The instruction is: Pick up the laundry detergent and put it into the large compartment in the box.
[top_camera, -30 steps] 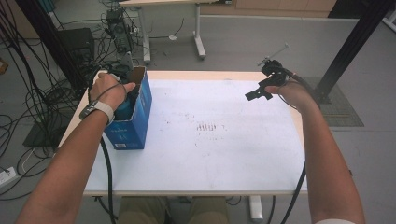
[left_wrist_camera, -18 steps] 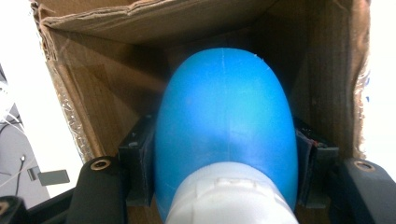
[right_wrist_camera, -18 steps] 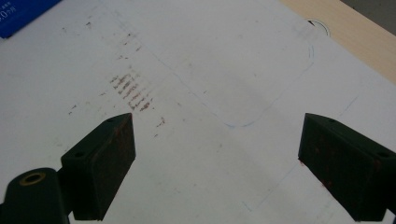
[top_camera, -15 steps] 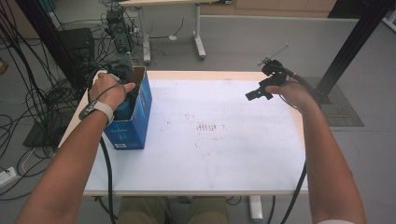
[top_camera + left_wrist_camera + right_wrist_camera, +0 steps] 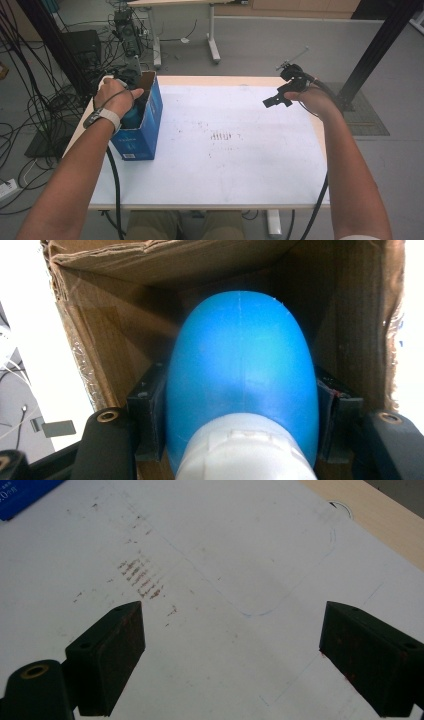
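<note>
Nothing has moved since the earlier frame. At the table's (image 5: 210,165) left edge, the left gripper (image 5: 240,405) stays clamped on a round blue plastic bottle with white cap (image 5: 242,375) inside the open blue cardboard box (image 5: 142,132). Near the far right corner, the right gripper (image 5: 232,650) hovers, jaws wide apart.

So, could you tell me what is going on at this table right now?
A person works at a white table with a gripper in each hand. The left gripper reaches into the open blue box at the table's left side, its jaws shut on a blue bottle with a white cap. The right gripper hovers over the far right of the table, jaws open, nothing between them.
</note>
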{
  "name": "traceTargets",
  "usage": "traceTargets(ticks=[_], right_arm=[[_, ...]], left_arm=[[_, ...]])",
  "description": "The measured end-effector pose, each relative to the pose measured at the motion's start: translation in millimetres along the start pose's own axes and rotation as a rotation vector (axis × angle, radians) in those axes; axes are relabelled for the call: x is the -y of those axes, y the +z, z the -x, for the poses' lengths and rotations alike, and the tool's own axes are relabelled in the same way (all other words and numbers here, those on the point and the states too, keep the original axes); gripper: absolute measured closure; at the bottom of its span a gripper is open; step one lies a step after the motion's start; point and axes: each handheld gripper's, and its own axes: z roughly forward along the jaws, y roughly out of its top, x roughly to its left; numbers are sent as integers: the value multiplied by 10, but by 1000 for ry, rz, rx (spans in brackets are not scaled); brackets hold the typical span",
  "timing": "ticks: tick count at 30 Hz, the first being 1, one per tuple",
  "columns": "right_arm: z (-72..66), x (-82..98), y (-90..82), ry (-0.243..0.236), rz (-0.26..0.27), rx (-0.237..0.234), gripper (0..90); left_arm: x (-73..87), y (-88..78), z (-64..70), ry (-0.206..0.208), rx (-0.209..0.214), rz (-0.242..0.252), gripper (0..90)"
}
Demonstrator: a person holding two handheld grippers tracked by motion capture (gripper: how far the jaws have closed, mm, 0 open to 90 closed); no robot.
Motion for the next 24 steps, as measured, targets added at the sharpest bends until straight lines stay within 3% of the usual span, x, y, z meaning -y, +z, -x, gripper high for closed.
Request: traceTargets(ticks=[24], right_arm=[[-6,5,2,1,0,0,112]], left_arm=[[4,-4,7,0,-3,-1,374]])
